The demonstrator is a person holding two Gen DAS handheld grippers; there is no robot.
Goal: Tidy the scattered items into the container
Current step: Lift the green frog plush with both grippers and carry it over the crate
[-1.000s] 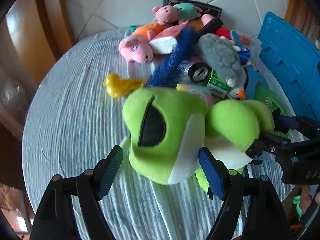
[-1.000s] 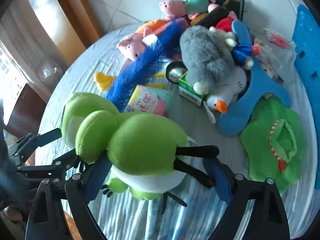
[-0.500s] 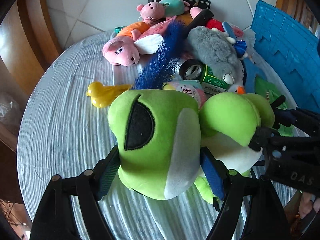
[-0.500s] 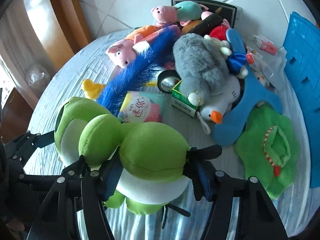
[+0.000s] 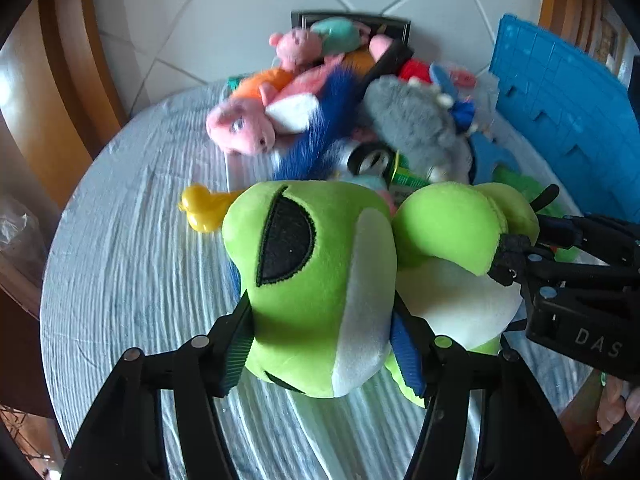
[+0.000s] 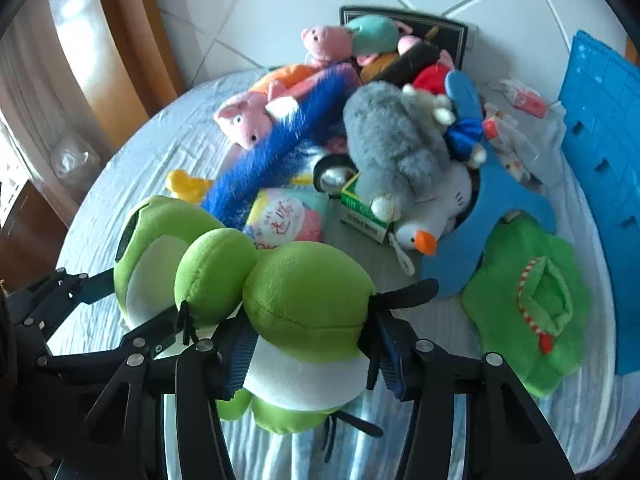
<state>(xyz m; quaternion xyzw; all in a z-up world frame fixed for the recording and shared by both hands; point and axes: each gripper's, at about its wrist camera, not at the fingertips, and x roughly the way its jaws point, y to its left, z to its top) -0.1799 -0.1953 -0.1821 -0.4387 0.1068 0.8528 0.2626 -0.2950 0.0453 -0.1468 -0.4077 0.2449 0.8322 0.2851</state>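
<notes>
Since this green frog plush (image 5: 320, 280) is big and squishy, it's getting the two-handed treatment. It sits at the near edge of the round cloth-covered surface (image 5: 132, 264), in front of the toy pile, with the blue crate (image 5: 568, 120) standing off to the right.

The left tongs (image 5: 320, 344) have their jaws either side of the head and are closing in, pads already pressing into the fabric. The right tongs (image 6: 312, 356) are doing the same on the body, jaws closing with the white belly bulging between them.

Handling-wise I'd guess it's light, soft and not slippery or fragile at all, so you can squeeze it hard. The catch is that stuffing gives way, so a shallow pinch would probably just slide off the rounded bits. Taking it deep across the head and across the belly, like here, looks like the right call. The thin black limbs sticking out could snag on the way over to the crate, so watch those.
</notes>
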